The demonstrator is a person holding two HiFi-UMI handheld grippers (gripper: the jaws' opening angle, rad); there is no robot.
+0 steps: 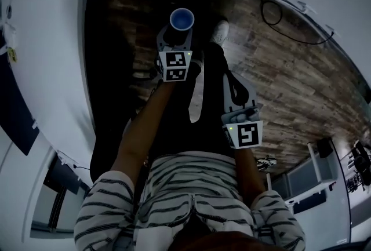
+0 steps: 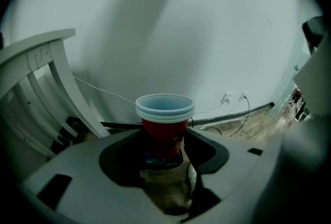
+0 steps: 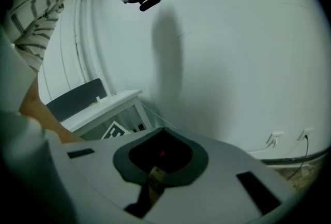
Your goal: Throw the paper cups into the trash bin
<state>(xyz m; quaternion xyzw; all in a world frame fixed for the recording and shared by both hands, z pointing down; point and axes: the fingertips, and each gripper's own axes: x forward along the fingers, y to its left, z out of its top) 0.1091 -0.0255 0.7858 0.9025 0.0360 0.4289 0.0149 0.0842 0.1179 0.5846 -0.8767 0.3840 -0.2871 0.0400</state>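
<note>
My left gripper (image 1: 177,32) is held out in front of the person's body, over the wooden floor. It is shut on a stack of paper cups (image 1: 181,18), whose pale blue inside faces up in the head view. In the left gripper view the cups (image 2: 164,127) stand upright between the jaws of that gripper (image 2: 164,146); they are red with pale rims. My right gripper (image 1: 242,108) hangs lower, by the person's right leg. In the right gripper view its jaws (image 3: 162,140) meet around a dark hollow with nothing in it. I cannot make out a trash bin.
A white wall (image 2: 196,36) stands close ahead with sockets (image 2: 234,97) and a cable near its base. White slatted furniture (image 2: 46,73) is at the left. A white desk (image 3: 111,101) shows in the right gripper view. A black cable (image 1: 272,12) loops on the wood floor (image 1: 290,82).
</note>
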